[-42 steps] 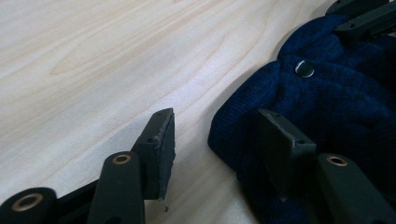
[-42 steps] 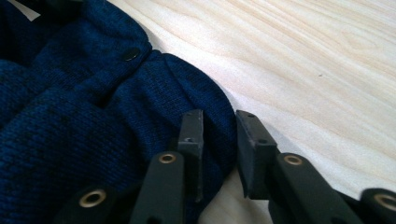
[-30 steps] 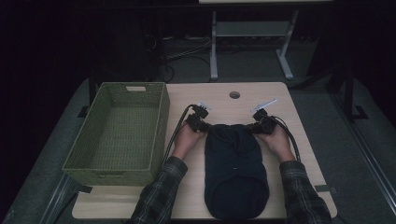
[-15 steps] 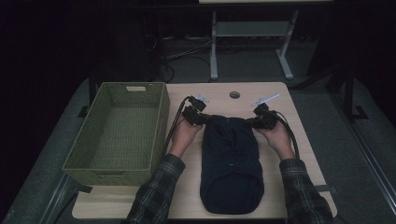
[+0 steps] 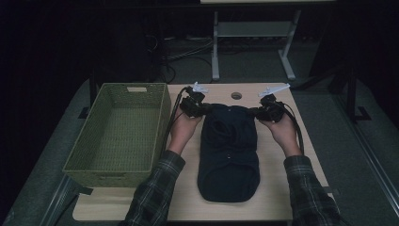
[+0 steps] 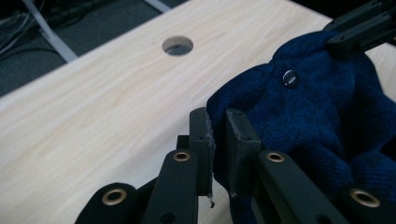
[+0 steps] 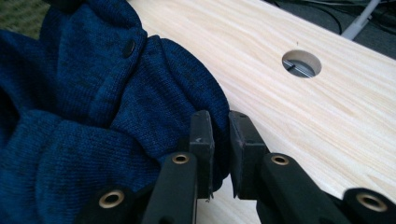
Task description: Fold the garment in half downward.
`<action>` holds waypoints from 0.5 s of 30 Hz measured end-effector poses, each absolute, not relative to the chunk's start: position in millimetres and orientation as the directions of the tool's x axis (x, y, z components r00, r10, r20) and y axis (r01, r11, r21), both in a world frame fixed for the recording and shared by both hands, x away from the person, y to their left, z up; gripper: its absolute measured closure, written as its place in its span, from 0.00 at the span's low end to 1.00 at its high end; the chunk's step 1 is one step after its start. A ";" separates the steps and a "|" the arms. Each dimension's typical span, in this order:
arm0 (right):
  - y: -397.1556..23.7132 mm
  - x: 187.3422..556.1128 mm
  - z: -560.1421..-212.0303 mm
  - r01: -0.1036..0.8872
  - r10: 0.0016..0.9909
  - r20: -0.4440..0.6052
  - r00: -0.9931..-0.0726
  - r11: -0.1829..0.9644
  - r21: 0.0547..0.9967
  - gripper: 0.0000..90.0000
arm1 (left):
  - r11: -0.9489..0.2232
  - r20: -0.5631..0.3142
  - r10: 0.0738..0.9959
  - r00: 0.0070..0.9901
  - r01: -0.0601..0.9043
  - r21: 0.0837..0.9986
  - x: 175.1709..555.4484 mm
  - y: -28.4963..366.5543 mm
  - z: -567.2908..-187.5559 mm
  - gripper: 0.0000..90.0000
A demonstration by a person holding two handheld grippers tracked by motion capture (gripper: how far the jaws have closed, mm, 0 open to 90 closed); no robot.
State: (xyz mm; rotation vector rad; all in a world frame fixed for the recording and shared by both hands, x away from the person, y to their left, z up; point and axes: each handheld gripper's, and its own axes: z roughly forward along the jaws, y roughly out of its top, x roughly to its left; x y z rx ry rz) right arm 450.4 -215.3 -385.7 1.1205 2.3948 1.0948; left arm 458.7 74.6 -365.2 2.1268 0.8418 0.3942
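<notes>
Two claws, left claw [image 5: 203, 108] and right claw [image 5: 258, 112], each clench a far corner of the blue knit garment [image 5: 229, 155] at mid-frame; lift both evenly, keeping the edge taut above the bench [image 5: 277, 207].

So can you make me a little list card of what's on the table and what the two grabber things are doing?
table: light wooden top with a round hole near the far edge
garment: dark blue knitted sweater with small buttons, folded, lying mid-table
basket: green woven basket, empty, left of the sweater
left gripper: shut on the sweater's far left corner
right gripper: shut on the sweater's far right corner
person: both forearms in plaid sleeves, one hand on each gripper
</notes>
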 end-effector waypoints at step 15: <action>-209.3 415.8 -373.1 0.445 0.735 -0.017 -0.678 0.428 0.786 0.89 | -0.465 0.036 0.657 0.753 0.366 0.806 421.3 81.6 -355.9 0.91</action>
